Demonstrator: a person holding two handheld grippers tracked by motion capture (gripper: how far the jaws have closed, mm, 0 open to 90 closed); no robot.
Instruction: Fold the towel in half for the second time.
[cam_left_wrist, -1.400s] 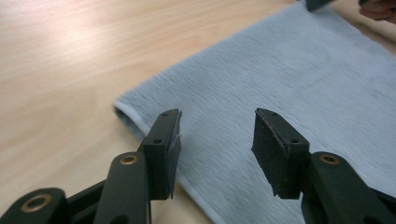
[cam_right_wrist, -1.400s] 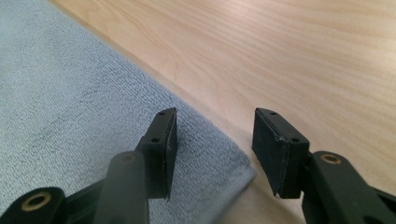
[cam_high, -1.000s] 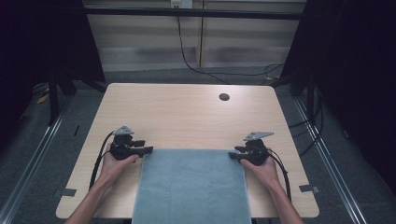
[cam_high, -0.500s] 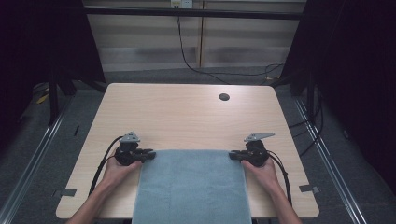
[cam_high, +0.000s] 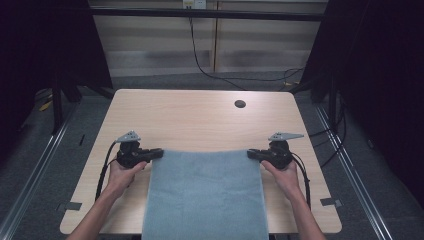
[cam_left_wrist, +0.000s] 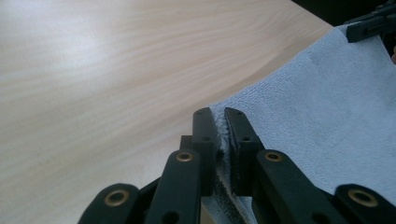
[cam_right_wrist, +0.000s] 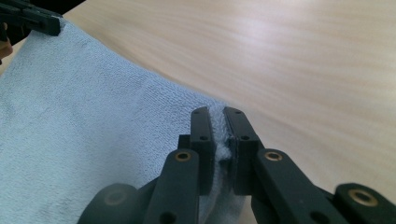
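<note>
A light blue towel (cam_high: 205, 195) lies flat on the wooden table (cam_high: 200, 120) and hangs over the near edge. My left gripper (cam_high: 159, 151) pinches its far left corner, my right gripper (cam_high: 250, 153) its far right corner. Both pairs of jaws have just been closing, with terry cloth between them. In the left gripper view the jaws (cam_left_wrist: 220, 112) press on the towel's (cam_left_wrist: 317, 107) hem. The right gripper view shows the same: gripper (cam_right_wrist: 218, 111) shut on the towel (cam_right_wrist: 93, 121) corner. The far edge is slightly raised off the table.
A dark round cable hole (cam_high: 240, 104) sits near the table's far right. Bare wood stretches beyond the towel. Black cables (cam_high: 205, 60) run over the floor behind the table, and dark frames stand at both sides.
Both grippers have closed onto the towel's far corners and risen a little, lifting the far edge. The left gripper first slid in toward its corner.
</note>
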